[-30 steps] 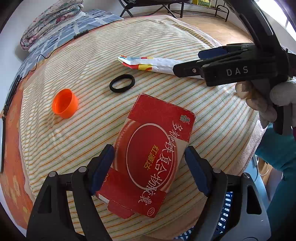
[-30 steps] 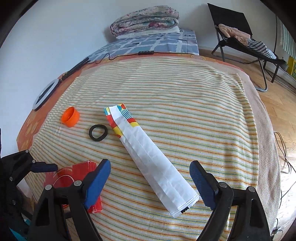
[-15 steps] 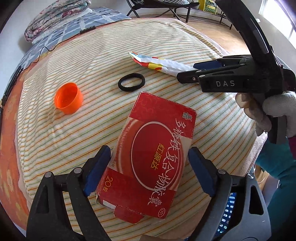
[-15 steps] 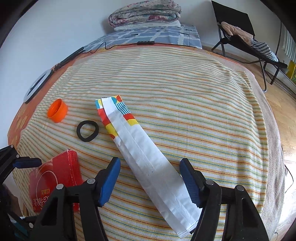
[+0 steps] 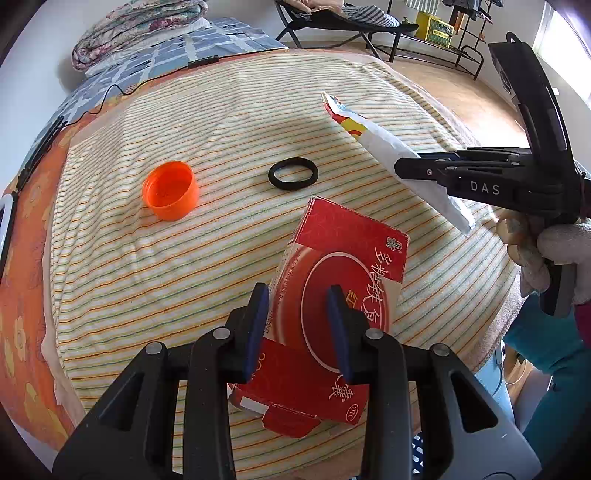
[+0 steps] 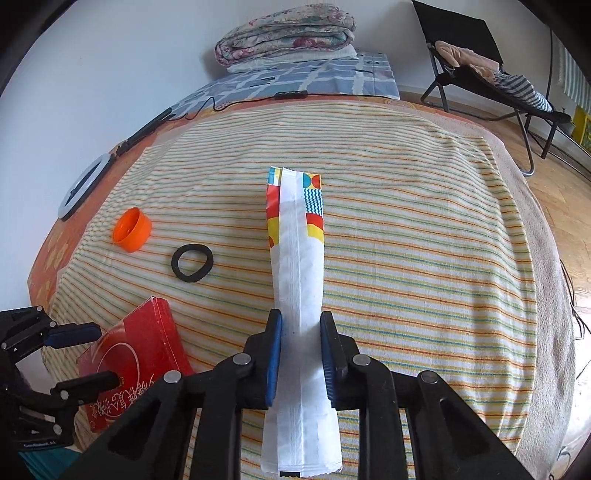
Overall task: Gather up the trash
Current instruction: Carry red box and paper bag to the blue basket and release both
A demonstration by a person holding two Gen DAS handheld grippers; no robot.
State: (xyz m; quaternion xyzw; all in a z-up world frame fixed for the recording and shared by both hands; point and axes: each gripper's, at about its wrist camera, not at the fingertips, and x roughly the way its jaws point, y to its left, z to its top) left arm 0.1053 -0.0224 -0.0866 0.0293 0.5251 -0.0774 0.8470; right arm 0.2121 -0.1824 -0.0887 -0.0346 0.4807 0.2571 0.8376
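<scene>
My left gripper is shut on a red carton with Chinese print, tilted and lifted off the striped cloth; the carton also shows in the right wrist view. My right gripper is shut on a long white wrapper with a coloured end, held off the cloth; the wrapper also shows in the left wrist view. An orange bottle cap and a black hair tie lie on the cloth beyond the carton.
The striped cloth covers a round table with an orange cloth beneath. Folded blankets lie at the back. A black folding chair stands at the right. A ring light and cable lie at the left edge.
Both grippers closed from open: the left onto the red carton, the right onto the white wrapper. Both items have been raised and tilted off the cloth.
</scene>
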